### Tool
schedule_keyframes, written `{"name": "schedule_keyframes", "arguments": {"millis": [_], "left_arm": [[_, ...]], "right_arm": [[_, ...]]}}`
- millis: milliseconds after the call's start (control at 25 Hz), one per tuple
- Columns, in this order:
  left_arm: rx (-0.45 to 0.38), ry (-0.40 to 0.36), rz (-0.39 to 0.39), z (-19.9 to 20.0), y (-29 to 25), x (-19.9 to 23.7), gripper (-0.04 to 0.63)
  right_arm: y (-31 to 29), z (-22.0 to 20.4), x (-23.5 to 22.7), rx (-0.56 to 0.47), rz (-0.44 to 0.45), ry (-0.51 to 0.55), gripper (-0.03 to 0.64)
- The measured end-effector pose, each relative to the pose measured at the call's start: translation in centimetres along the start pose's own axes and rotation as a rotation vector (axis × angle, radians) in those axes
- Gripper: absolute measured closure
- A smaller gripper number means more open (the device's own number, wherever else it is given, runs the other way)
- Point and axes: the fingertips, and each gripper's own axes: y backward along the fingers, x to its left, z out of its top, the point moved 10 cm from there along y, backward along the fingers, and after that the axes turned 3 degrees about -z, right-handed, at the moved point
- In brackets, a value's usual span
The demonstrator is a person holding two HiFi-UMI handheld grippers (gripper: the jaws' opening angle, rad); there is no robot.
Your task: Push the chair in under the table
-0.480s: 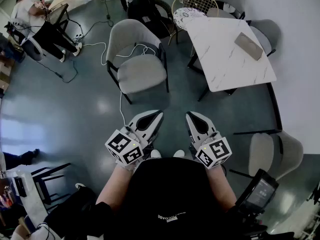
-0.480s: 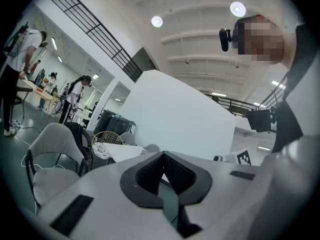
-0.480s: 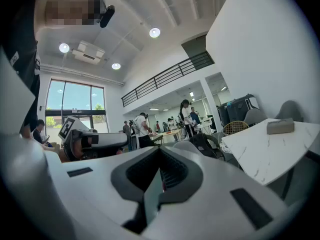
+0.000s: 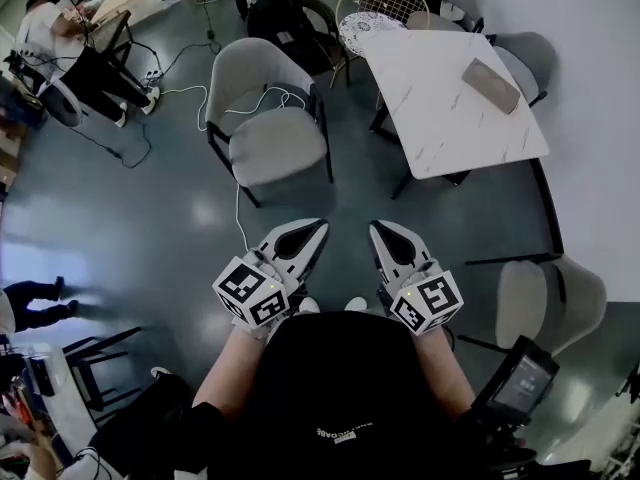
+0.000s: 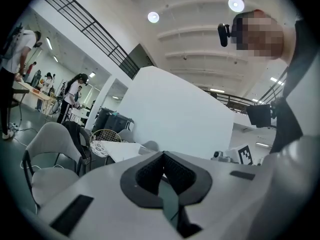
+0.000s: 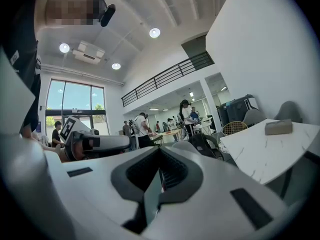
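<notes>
A grey padded chair point(image 4: 268, 120) stands pulled out on the floor, left of the white marble table point(image 4: 440, 118). It shows again in the left gripper view, where the chair point(image 5: 47, 166) is at the left and the table point(image 5: 125, 150) beyond it. Both grippers are held level in front of the person's body, well short of the chair. My left gripper point(image 4: 318, 228) is shut with nothing in it. The same goes for my right gripper point(image 4: 378, 230), side by side with the left. Close up, the left gripper point(image 5: 162, 159) and right gripper point(image 6: 159, 156) have their jaws together.
A grey box point(image 4: 490, 86) lies on the table. Around it stand a gold wire chair point(image 4: 380, 3), grey chairs point(image 4: 520, 58) and another grey chair point(image 4: 548, 303) at the lower right. A white cable point(image 4: 240, 213) runs across the floor. People sit at a desk point(image 4: 70, 38) far left.
The head view has shifted a little, so the chair and table sit slightly higher and further left. A person's legs at the left edge have moved. Both grippers stay put and shut.
</notes>
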Motion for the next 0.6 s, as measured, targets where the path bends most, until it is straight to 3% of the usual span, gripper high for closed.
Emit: {"name": "schedule_keyframes", "arguments": {"millis": [600], "left_arm": [[0.003, -0.002, 0.047, -2.7, -4.0, -2.6, 0.591]], "right_arm": [[4.8, -1.1, -5.5, -0.021, -0.026, -0.087, 0.604]]}}
